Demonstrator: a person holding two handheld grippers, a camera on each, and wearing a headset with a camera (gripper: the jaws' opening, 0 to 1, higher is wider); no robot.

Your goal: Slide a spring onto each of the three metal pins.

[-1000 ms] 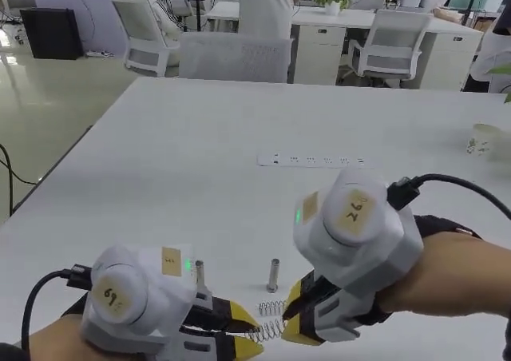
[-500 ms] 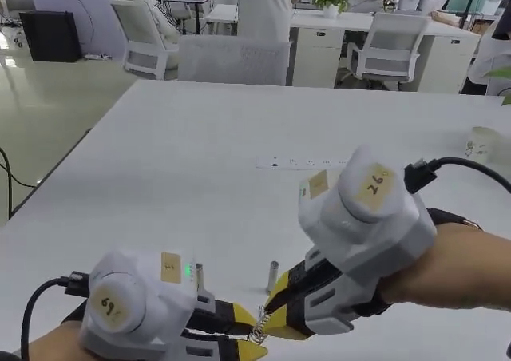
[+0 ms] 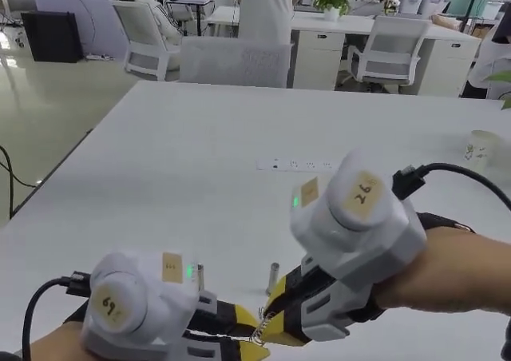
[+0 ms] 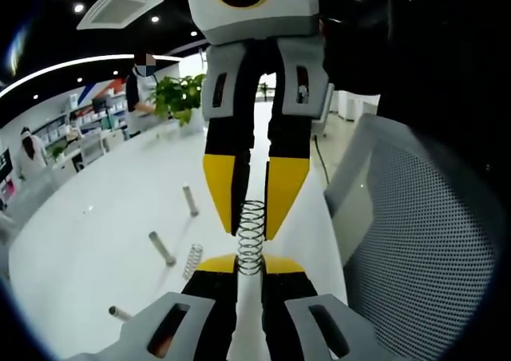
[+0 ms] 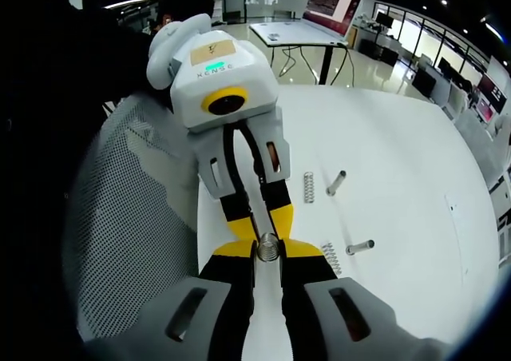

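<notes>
My left gripper (image 4: 250, 265) is clamped on one end of a spring (image 4: 251, 237), its yellow jaw tips pinching the lowest coils. My right gripper (image 5: 267, 259) faces it tip to tip and grips the other end of the same spring, with its jaws pressed against the coils on both sides. The spring bridges the two sets of jaws, held above the white table (image 3: 200, 161) at the edge nearest me.

In the left gripper view, three metal pins stand on the table off to one side of the jaws, well apart from one another: a near pin (image 4: 120, 313), a middle pin (image 4: 161, 248) and a far pin (image 4: 190, 200). All three shafts are bare metal. In the right gripper view, one loose spring (image 5: 308, 187) lies flat just beside a pin, and a second loose spring (image 5: 330, 259) lies just beside another.

A white power strip (image 3: 310, 162) lies farther out on the table. A grey mesh chair back (image 4: 415, 241) is close behind the grippers.
</notes>
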